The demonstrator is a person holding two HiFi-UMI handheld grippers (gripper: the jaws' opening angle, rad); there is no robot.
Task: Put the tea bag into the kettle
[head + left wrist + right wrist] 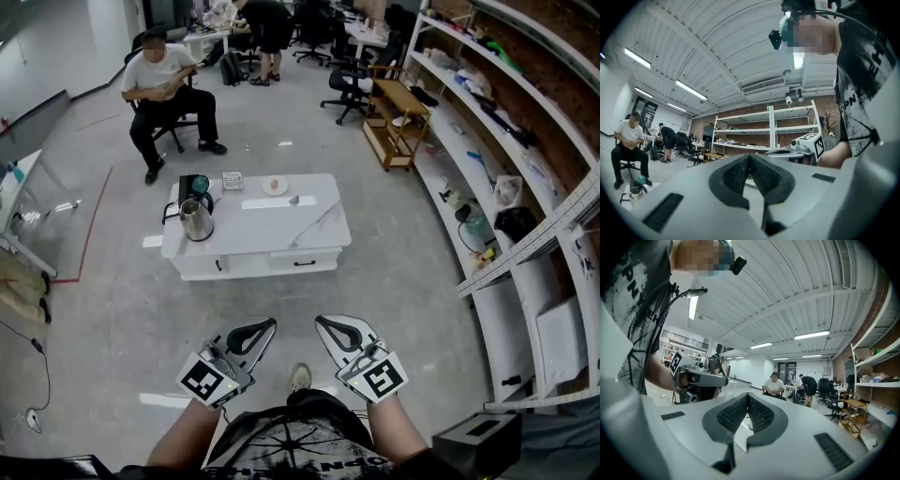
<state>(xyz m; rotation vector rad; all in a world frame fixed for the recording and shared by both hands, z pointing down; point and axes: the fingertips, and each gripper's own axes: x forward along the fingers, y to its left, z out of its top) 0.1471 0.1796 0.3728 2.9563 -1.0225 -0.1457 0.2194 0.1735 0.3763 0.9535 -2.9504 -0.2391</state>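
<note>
A steel kettle point(196, 218) stands at the left end of a low white table point(319, 230), some way ahead of me. Near it on the tabletop lie a small box point(232, 180), a small saucer point(274, 186) and a white strip point(265, 202); which of them is the tea bag I cannot tell. My left gripper point(266, 326) and right gripper point(322, 323) are held side by side over the floor, close to my body and well short of the table. Both are shut with nothing between the jaws, as the left gripper view point(750, 157) and the right gripper view point(747, 396) show.
A person sits on a chair point(164, 89) beyond the table. Long shelves point(525, 187) full of items line the right side, with a wooden cart point(398, 122) and office chairs point(347, 89) further back. A black box point(478, 436) sits at my lower right.
</note>
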